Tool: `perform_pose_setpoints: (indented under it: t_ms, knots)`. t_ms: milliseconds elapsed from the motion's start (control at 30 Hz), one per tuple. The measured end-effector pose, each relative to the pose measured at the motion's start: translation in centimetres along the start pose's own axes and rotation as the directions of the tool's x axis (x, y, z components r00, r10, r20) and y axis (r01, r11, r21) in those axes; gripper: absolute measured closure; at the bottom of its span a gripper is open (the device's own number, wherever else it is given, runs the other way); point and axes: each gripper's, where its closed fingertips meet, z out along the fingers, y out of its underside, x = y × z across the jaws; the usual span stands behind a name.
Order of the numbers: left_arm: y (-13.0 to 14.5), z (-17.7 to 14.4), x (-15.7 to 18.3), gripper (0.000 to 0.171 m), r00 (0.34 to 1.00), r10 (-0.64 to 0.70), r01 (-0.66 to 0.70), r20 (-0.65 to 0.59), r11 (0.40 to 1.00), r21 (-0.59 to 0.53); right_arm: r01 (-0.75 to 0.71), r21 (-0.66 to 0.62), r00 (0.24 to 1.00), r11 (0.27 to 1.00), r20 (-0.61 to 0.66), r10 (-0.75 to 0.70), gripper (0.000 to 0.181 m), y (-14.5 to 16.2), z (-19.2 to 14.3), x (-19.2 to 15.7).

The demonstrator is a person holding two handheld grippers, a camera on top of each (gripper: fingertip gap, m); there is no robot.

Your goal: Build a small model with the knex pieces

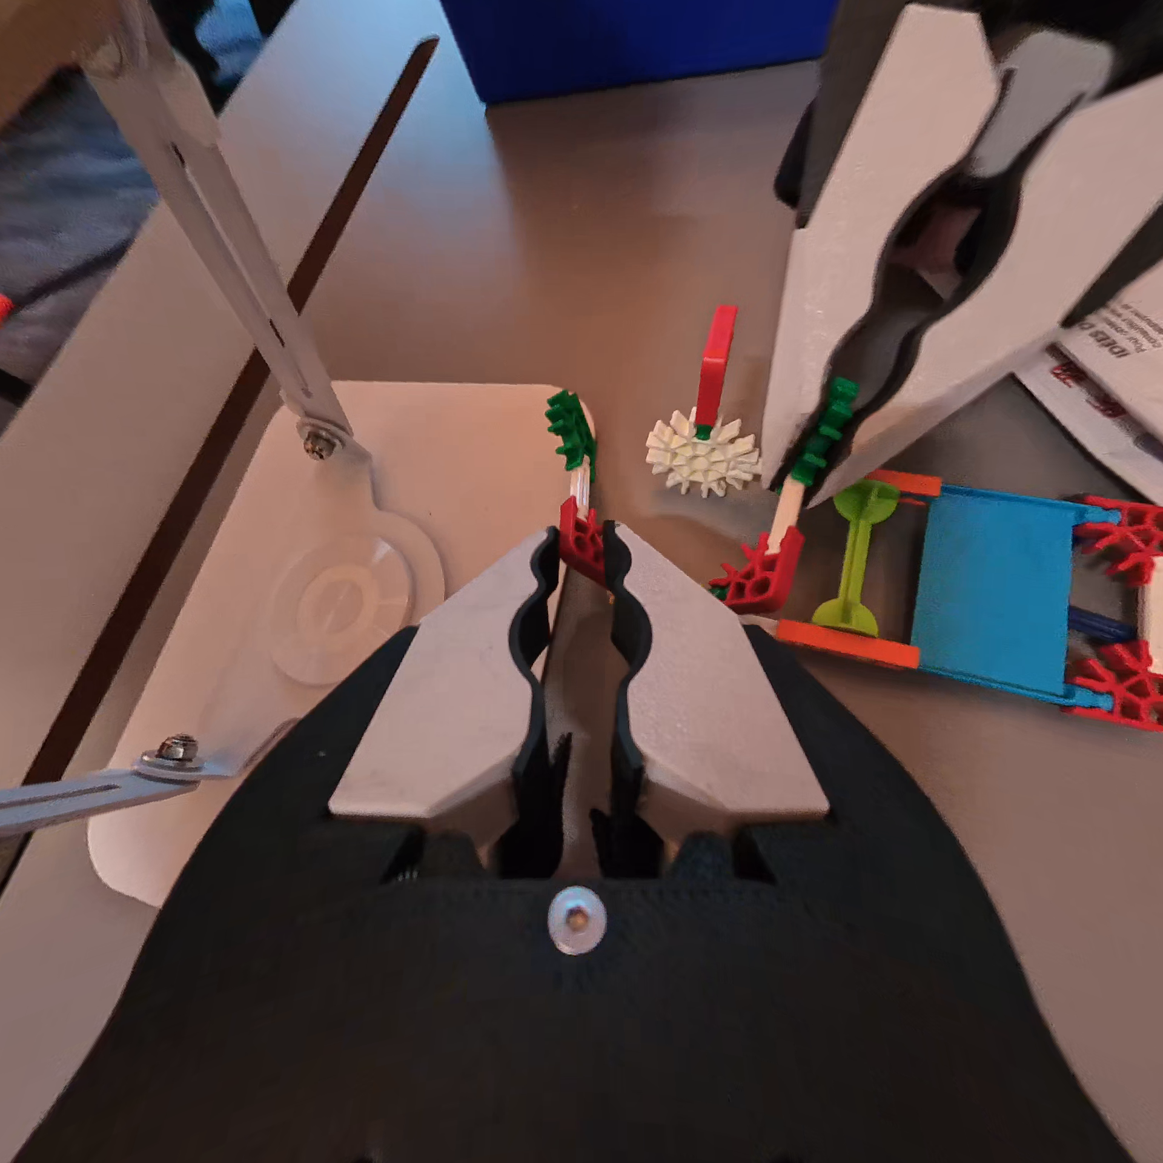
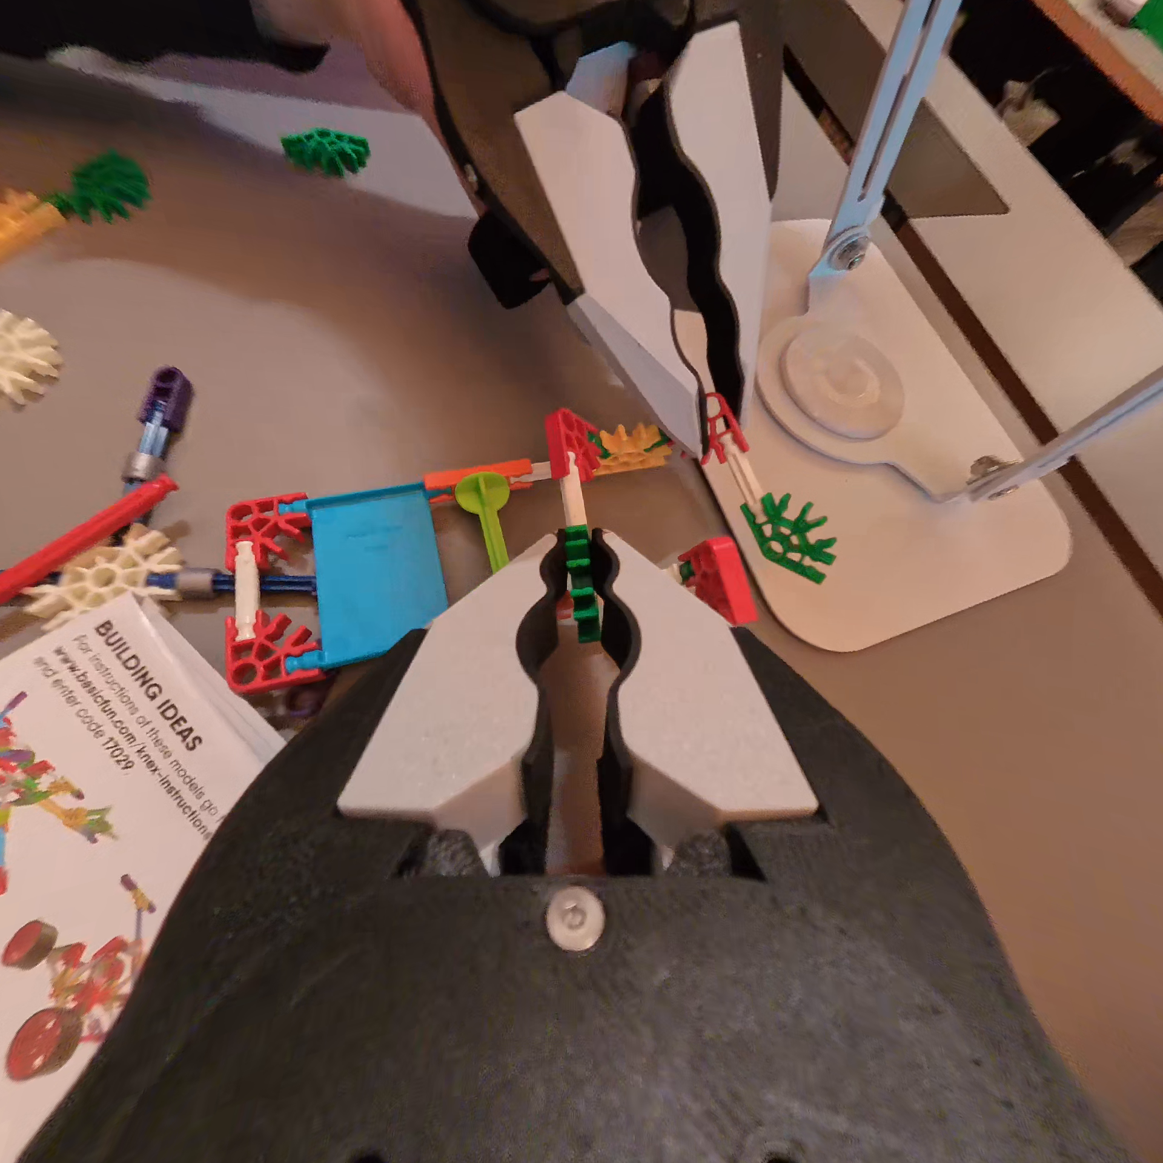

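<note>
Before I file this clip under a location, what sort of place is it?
Probably a desk or hobby table indoors: plastic building-toy pieces lie scattered on a brown tabletop, beside an instruction booklet and a white stand base.

Warm dim light, blurred warped edges

Tong-held red connector (image 1: 585, 546), green connector (image 2: 582, 582)

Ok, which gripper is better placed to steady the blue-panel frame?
Right. The right gripper grips a green connector joined to the blue-panel frame; the left gripper holds a separate red connector.
</note>
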Motion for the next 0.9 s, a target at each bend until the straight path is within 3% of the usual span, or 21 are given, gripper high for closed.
perform_pose_setpoints:
  t_ms: [167, 300, 467, 533, 600, 667, 800, 900]
  knots:
    - [0.0, -0.7, 0.8, 0.16, 0.996, 0.076, -0.08, 0.051, 0.994, 0.072, -0.039, -0.001, 0.996, 0.999, 0.079, 0.039, 0.176, 0.0, -0.2, -0.8]
    - [0.5, -1.1, 2.0, 0.16, 0.997, 0.08, -0.081, 0.012, 0.992, 0.096, -0.029, -0.016, 0.99, 0.999, 0.138, 0.031, 0.176, 0.1, -0.2, -2.0]
    - [1.0, -1.5, 2.4, 0.158, 0.999, 0.043, -0.041, -0.032, 0.998, 0.052, 0.033, -0.02, 0.989, 0.999, 0.143, -0.03, 0.177, 0.1, 0.0, -2.8]
    - [1.2, -1.2, 2.0, 0.145, 0.999, 0.024, -0.023, -0.036, 1.0, 0.006, 0.055, -0.019, 0.989, 0.998, 0.138, -0.052, 0.177, 0.1, 0.0, -2.9]
    - [1.4, -0.6, 2.7, 0.146, 0.994, -0.016, 0.011, -0.108, 0.999, -0.047, 0.074, -0.02, 0.989, 0.997, 0.134, -0.071, 0.177, 0.1, 0.1, -3.1]
    - [1.7, 0.2, 2.7, 0.137, 0.992, -0.03, 0.018, -0.12, 0.995, -0.1, 0.09, -0.02, 0.987, 0.996, 0.133, -0.086, 0.177, 0.0, 0.1, -3.3]
    - [1.6, 1.1, 3.9, 0.148, 0.972, -0.097, 0.065, -0.216, 0.986, -0.151, 0.092, -0.019, 0.987, 0.996, 0.137, -0.088, 0.177, 0.1, 0.1, -3.4]
    - [1.2, 1.2, 3.7, 0.158, 0.97, -0.095, 0.07, -0.222, 0.991, -0.118, 0.079, -0.013, 0.987, 0.997, 0.144, -0.077, 0.177, 0.0, 0.0, -3.4]
